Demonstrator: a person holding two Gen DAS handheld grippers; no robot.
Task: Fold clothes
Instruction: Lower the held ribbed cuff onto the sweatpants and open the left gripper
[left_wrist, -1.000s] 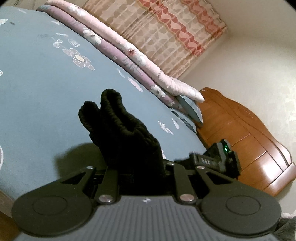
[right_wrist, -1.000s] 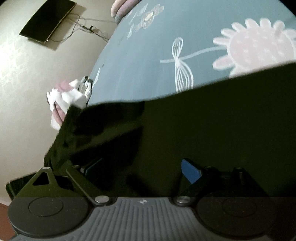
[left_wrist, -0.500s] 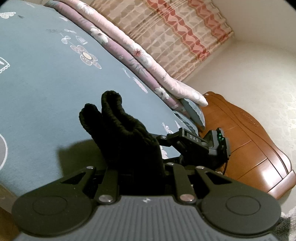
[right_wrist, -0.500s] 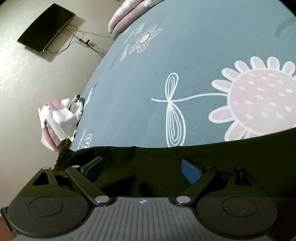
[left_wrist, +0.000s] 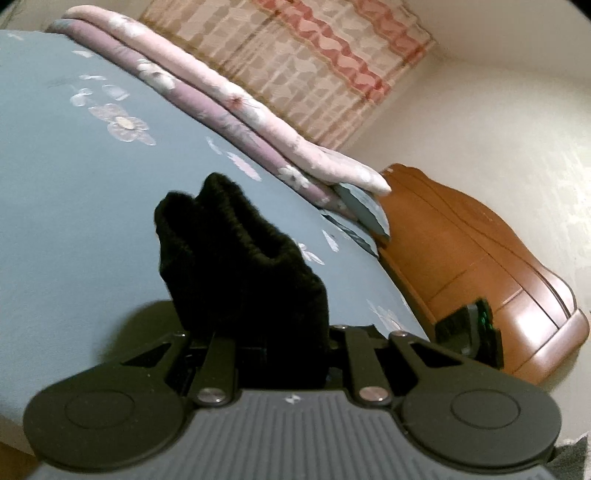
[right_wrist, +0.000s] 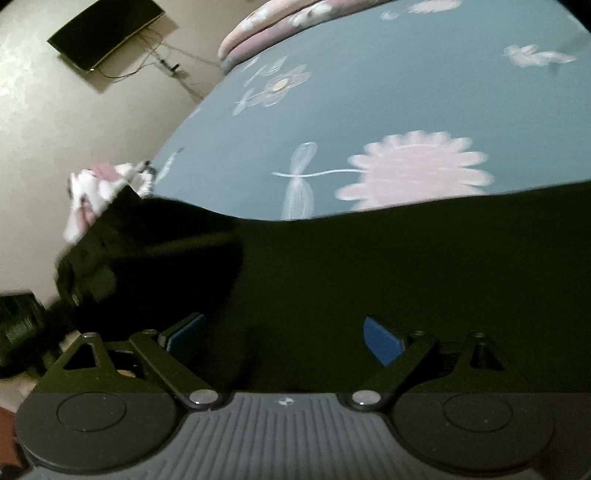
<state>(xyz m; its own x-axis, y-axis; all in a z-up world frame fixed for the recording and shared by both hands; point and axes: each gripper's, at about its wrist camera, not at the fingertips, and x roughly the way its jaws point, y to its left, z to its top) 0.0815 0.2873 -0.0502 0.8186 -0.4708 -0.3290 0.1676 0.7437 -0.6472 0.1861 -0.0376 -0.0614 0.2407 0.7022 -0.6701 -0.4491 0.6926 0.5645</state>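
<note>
Left wrist view: left gripper (left_wrist: 258, 332) pinches a bunched black garment (left_wrist: 236, 258) above the blue bedsheet (left_wrist: 74, 184), right gripper (right_wrist: 284, 332) stands open with cloth draped between its pads, so that edge could slide free and skew the fold.

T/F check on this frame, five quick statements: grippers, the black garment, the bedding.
1. The left gripper is clamped on bunched black garment. True.
2. The bed sheet is plain white. False: it is blue-grey with a flower print.
3. A folded pink and purple quilt lies along the far edge of the bed. True.
4. The right gripper's blue pads are pressed together. False: they stand apart, black cloth between them.
5. The headboard is metal. False: it is brown wood.
</note>
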